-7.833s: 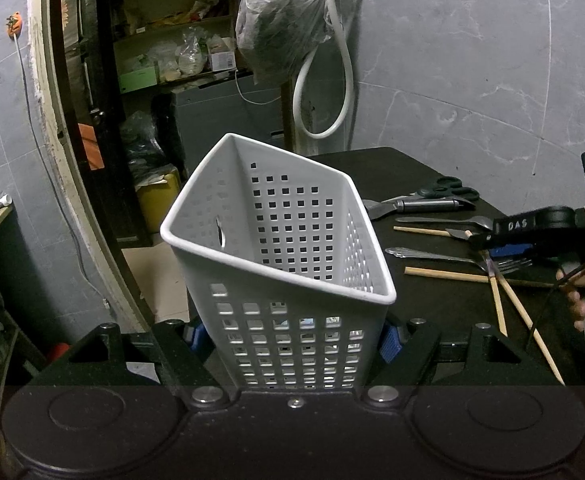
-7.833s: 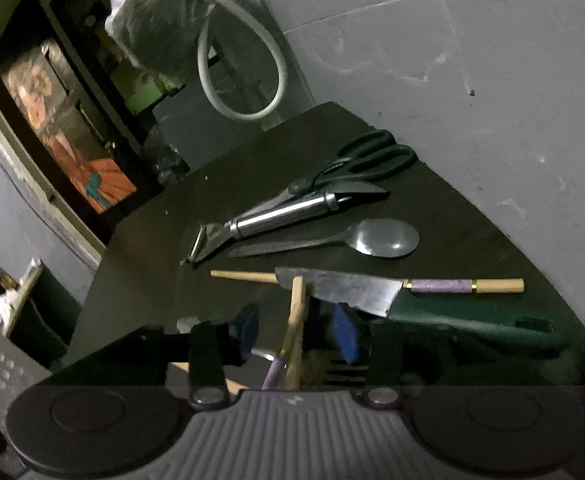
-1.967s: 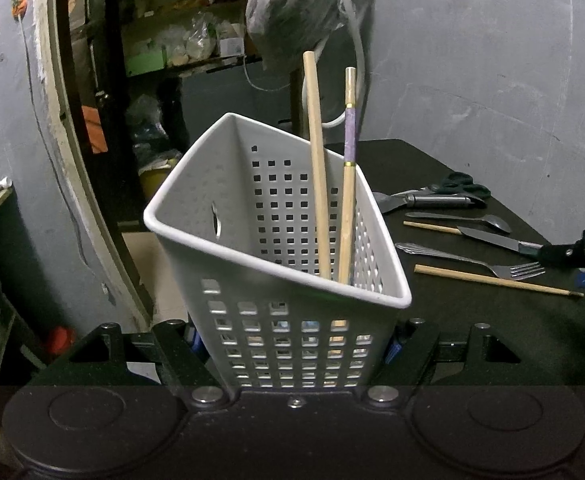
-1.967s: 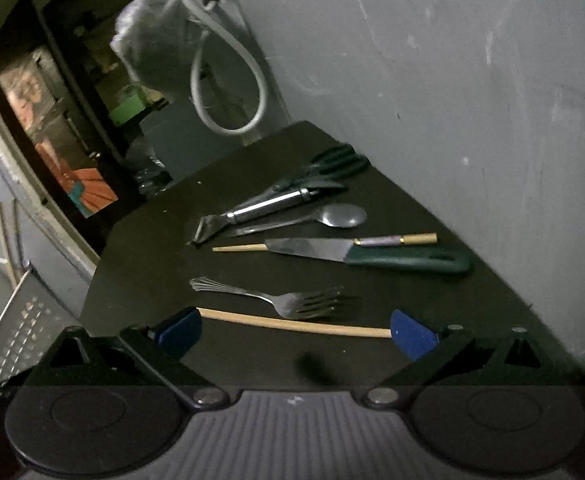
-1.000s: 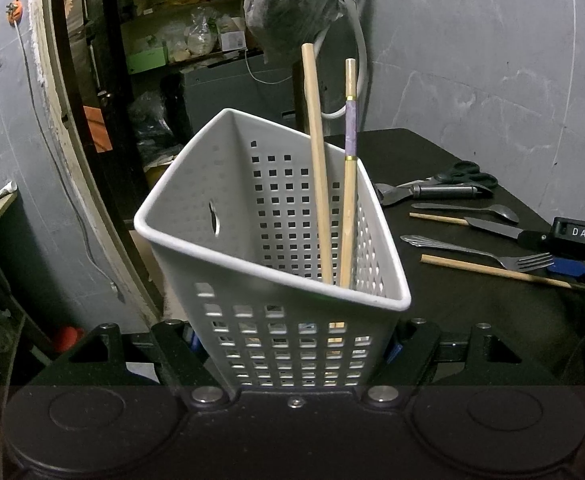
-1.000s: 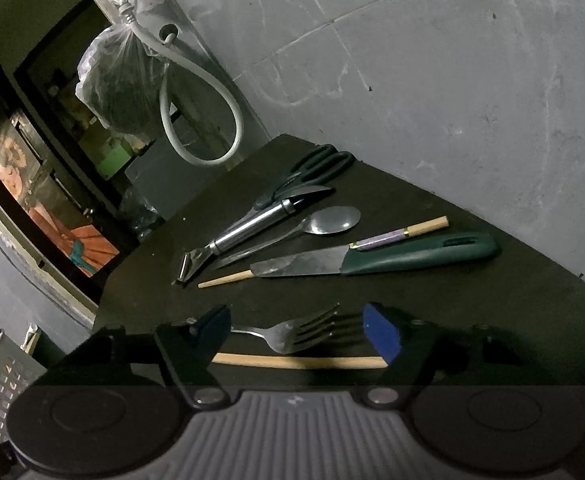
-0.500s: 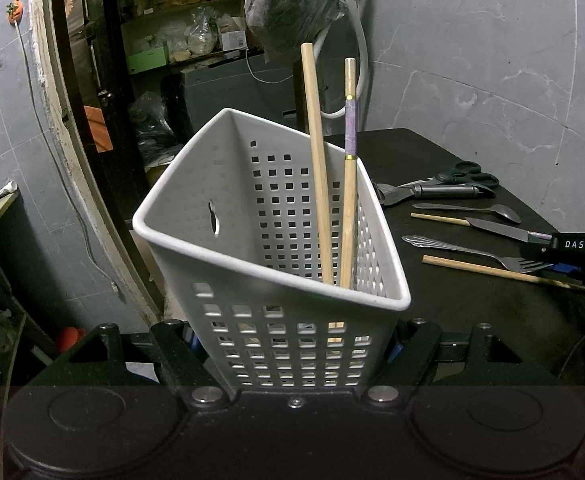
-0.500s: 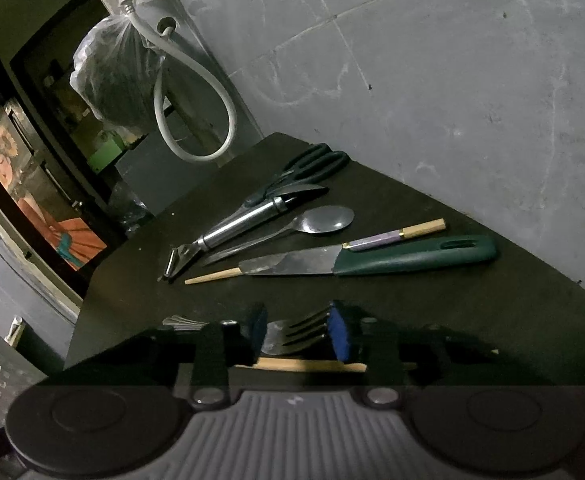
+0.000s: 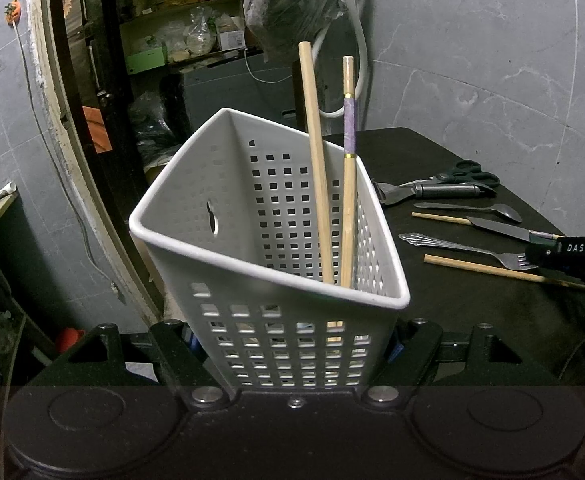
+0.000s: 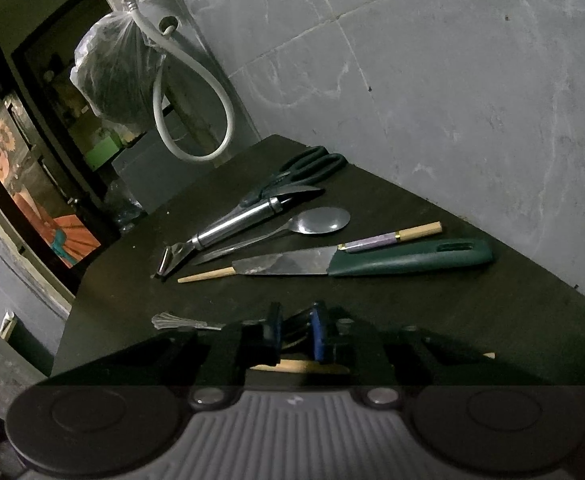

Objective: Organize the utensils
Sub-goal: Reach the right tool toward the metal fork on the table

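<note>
My left gripper (image 9: 292, 344) is shut on the base of a white perforated basket (image 9: 196, 184), held tilted. Two wooden chopsticks (image 9: 316, 184) stand inside it, one with a purple band (image 9: 348, 120). My right gripper (image 10: 295, 336) rests low on the black table (image 10: 412, 320). Its jaws are closing, and the blue pads (image 10: 317, 336) press on the head of a steel fork (image 10: 180, 322). A plain chopstick (image 10: 300, 367) lies just under the fingers. The left wrist view shows that gripper (image 9: 572, 252) at the far right, over the fork's tines (image 9: 512, 260).
Farther back on the table lie a green-handled knife (image 10: 372, 266), a purple-banded chopstick (image 10: 388, 236), a spoon (image 10: 316, 222), a steel peeler (image 10: 228, 232) and dark scissors (image 10: 304, 168). A grey tiled wall runs along the right. A hose and a plastic bag (image 10: 112, 80) hang behind.
The right gripper's jaws went from wide open around the fork head to tight on it. The left gripper and the basket stayed still.
</note>
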`<action>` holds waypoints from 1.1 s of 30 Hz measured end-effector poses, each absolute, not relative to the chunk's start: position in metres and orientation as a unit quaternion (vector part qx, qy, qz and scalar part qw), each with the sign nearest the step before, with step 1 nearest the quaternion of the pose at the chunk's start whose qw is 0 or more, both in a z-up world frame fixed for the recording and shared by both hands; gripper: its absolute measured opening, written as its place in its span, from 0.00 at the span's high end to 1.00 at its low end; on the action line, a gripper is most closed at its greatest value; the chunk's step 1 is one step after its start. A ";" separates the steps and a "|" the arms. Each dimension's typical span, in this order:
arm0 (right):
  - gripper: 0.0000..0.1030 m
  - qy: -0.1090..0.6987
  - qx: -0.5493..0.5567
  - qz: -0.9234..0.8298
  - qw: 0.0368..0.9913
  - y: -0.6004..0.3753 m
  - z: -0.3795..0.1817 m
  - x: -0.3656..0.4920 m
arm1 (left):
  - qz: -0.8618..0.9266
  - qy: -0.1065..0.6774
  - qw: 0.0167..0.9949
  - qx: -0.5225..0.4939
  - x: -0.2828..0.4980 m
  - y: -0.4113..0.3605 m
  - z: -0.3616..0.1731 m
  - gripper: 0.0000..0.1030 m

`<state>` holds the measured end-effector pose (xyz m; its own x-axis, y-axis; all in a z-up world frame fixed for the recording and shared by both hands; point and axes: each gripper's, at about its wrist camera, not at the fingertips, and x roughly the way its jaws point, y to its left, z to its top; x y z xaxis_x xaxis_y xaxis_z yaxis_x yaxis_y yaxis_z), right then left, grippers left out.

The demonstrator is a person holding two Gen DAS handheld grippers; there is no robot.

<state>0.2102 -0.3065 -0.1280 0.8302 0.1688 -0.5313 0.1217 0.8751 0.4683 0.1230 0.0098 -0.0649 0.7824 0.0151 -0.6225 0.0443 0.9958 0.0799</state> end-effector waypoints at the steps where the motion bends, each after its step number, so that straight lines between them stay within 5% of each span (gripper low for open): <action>1: 0.85 0.290 0.251 0.013 0.924 -0.307 -0.127 0.210 | -0.008 0.330 0.943 0.046 0.123 0.010 -0.065 0.24; 33: 0.98 0.232 0.162 0.053 0.958 -0.280 -0.052 0.201 | -0.017 0.325 0.944 0.049 0.121 0.011 -0.067 0.24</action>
<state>0.2007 -0.2796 -0.0519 0.8872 0.1761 -0.4264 -0.0260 0.9419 0.3349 0.1208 0.0112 -0.0669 0.7884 0.0001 -0.6152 0.0631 0.9947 0.0810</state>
